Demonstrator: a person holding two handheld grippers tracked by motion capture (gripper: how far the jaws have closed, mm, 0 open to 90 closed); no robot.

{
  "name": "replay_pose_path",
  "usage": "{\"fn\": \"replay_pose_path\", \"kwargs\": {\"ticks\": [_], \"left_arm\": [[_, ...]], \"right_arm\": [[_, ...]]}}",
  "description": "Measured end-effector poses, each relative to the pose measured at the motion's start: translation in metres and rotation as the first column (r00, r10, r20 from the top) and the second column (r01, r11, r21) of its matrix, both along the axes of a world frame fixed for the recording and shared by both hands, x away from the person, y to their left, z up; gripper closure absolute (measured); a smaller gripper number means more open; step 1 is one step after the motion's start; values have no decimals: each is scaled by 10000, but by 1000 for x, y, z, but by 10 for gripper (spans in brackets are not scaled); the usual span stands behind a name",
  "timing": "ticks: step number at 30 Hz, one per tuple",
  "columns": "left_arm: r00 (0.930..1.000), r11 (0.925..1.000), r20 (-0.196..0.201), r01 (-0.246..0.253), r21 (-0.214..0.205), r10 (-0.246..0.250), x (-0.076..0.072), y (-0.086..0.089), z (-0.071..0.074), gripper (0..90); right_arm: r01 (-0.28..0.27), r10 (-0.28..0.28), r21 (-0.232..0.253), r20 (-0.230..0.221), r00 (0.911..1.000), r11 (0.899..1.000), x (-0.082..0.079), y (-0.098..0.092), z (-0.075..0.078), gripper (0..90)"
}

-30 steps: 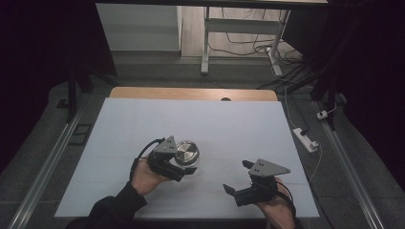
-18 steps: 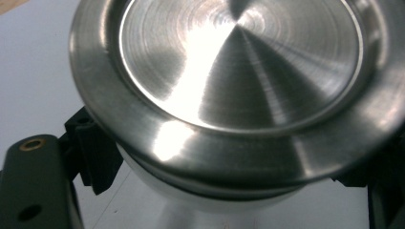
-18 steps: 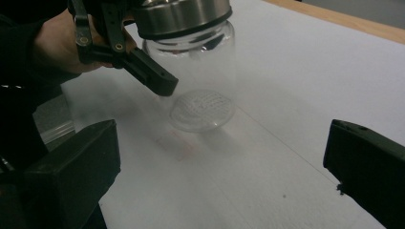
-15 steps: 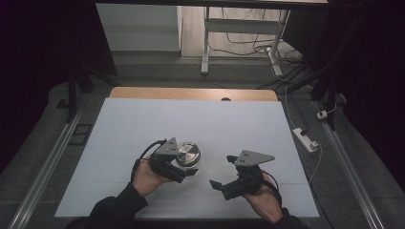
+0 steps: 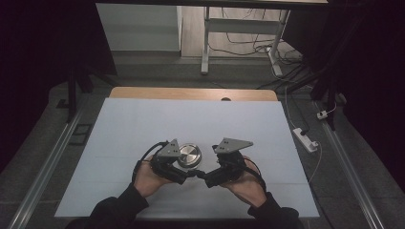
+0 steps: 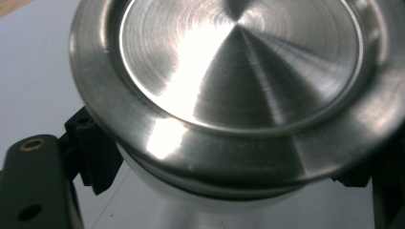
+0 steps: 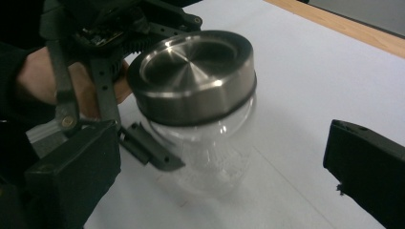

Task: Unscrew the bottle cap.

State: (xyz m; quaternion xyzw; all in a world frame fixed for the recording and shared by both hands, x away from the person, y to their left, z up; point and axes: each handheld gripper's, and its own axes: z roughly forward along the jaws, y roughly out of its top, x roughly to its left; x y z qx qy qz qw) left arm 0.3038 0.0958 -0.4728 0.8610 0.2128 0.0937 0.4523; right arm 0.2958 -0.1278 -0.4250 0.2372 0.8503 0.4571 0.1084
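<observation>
Steel lid [image 7: 193,76] caps a clear glass jar [image 7: 210,152] standing near the table's [image 5: 143,119] near edge, centre-left. The left gripper [image 5: 184,174] is clamped on the jar's body below the lid. The right gripper [image 5: 203,177] sits just right of it, jaws wide and empty. Risk: smooth glass could twist in that clamp or tip if the right jaws strike the lid off-centre.
</observation>
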Motion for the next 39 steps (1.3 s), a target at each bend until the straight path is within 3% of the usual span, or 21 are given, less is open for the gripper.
{"fn": "replay_pose_path", "kwargs": {"ticks": [7,12,19,22,26,29,33,35,37,39], "left_arm": [[9999,9994,2,-114,316,114,-1,-7,-3,152],[10000,9997,-19,12,248,-12,-2,-9,-3,152],[9998,9997,-63,191,134,-191,-2,-8,-1,152],[9996,9998,-159,218,28,-218,0,-7,-1,152],[9992,9992,-123,378,117,-377,1,-5,0,152],[9980,9980,-106,617,99,-616,0,-5,1,152],[9935,9936,-211,1117,-153,-1120,1,-3,1,152],[9869,9871,-272,1585,-236,-1592,1,-2,3,152],[9794,9794,-250,1996,-293,-2004,1,0,4,152],[9693,9692,-291,2428,-408,-2441,1,1,5,152]], "right_arm": [[4,-3,-142,68,10000,9999,6,15,0,0],[-98,98,-118,1,10000,9999,8,24,-1,0],[-436,440,-235,173,9989,9988,12,33,-5,86],[-763,768,-162,291,9966,9970,12,34,-4,168],[-928,933,-144,344,9950,9956,13,34,-3,176],[-1373,1379,-182,343,9899,9904,14,32,-2,177],[-2212,2212,116,-33,9752,9752,20,27,0,178],[-2663,2671,345,-193,9635,9633,23,24,1,178],[-3195,3213,487,-338,9464,9463,26,21,1,179],[-3822,3872,818,-578,9202,9205,30,18,0,178]]}}
